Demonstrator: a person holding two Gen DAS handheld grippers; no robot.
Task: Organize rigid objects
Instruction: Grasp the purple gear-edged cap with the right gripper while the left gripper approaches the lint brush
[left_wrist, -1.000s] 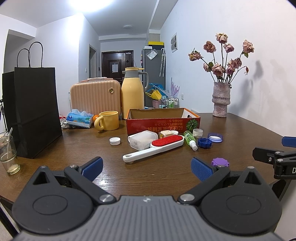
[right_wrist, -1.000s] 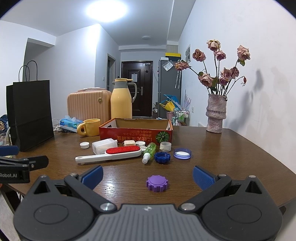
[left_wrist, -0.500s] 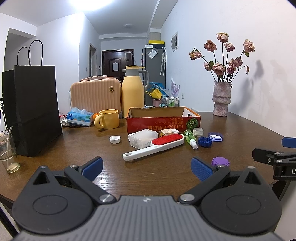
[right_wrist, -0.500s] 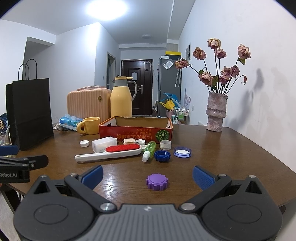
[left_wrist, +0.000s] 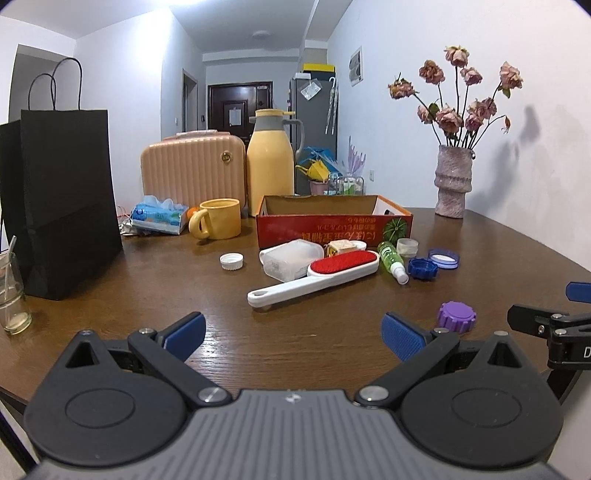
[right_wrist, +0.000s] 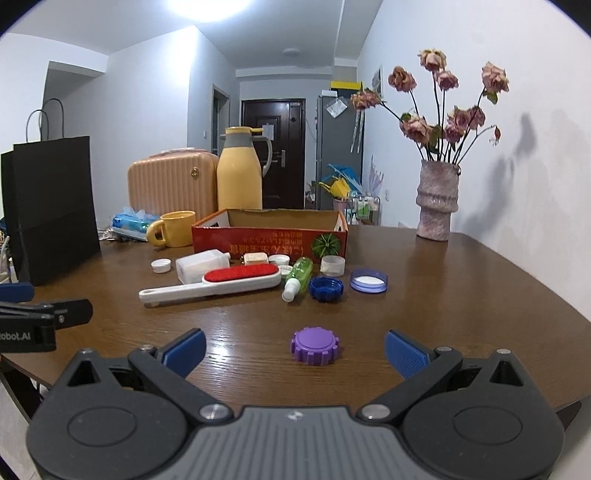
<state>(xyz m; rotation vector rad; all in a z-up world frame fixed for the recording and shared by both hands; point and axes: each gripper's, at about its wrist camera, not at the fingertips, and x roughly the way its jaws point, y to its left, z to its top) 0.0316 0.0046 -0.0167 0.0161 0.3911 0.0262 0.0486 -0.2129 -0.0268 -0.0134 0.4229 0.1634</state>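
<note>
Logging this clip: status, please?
Left tongs open, empty. Right tongs open, lined up on purple cap, not touching. Box beyond, brush and caps between.

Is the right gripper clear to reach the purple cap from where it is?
Probably yes. The right gripper is open, and the purple cap sits alone on the bare table just ahead between its fingers, with nothing between them.

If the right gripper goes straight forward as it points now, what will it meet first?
Probably the purple ridged plastic cap, lying on the wooden table almost midway ahead of the open right gripper; its height above the table is unclear.
</note>
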